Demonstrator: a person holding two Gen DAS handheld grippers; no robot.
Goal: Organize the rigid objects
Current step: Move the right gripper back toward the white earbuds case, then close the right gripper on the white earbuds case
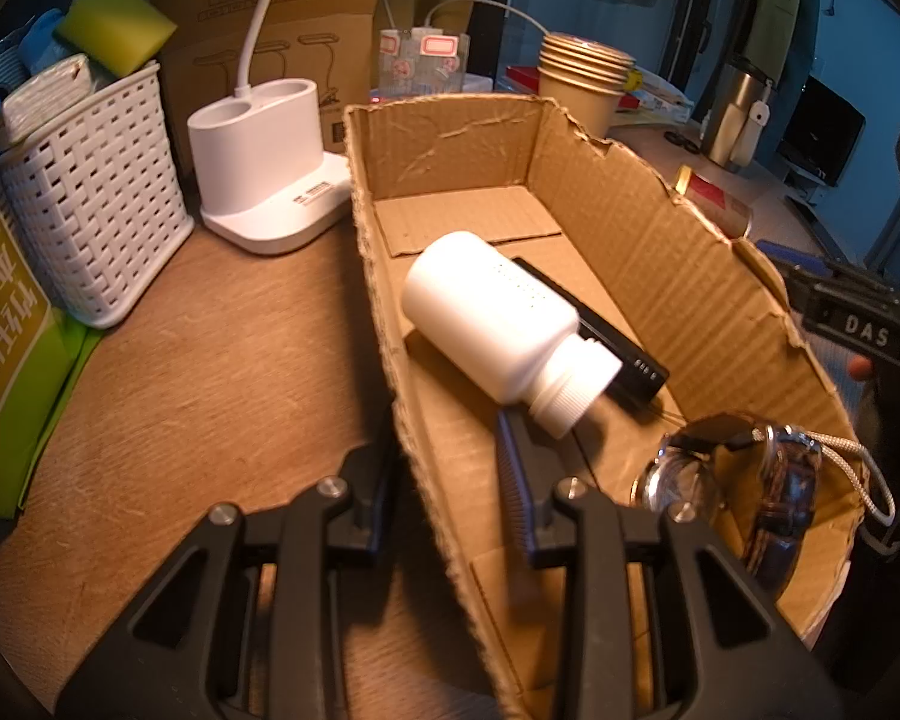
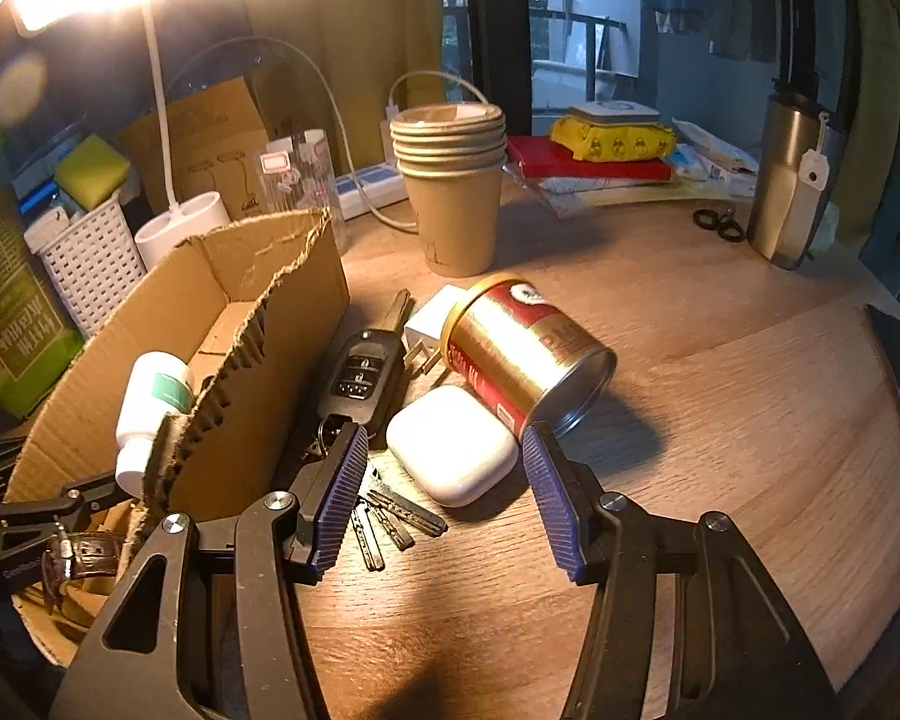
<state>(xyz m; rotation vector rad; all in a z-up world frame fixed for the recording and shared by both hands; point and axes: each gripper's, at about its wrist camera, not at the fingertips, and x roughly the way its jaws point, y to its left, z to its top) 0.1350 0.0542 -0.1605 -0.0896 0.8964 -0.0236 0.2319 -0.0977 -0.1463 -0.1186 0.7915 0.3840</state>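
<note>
An open cardboard box (image 1: 660, 252) holds a white bottle (image 1: 498, 318) lying on a black flat device (image 1: 618, 336), with a wristwatch (image 1: 774, 498) in its near corner. My left gripper (image 1: 450, 426) is open and straddles the box's near left wall, one finger outside, one inside. In the right wrist view the box (image 2: 258, 354) stands at left. My right gripper (image 2: 444, 444) is open just above a white earbud case (image 2: 453, 444). A gold-red can (image 2: 528, 354), a car key (image 2: 363, 378), metal keys (image 2: 384, 516) and a white plug (image 2: 435, 318) lie beside it.
A white basket (image 1: 90, 210) with sponges, a white lamp base (image 1: 264, 162) and a green carton (image 1: 6, 324) stand left of the box. Stacked paper cups (image 2: 453, 186), a steel tumbler (image 2: 789, 180), scissors (image 2: 717, 222) and red and yellow packs (image 2: 600, 150) lie at the back.
</note>
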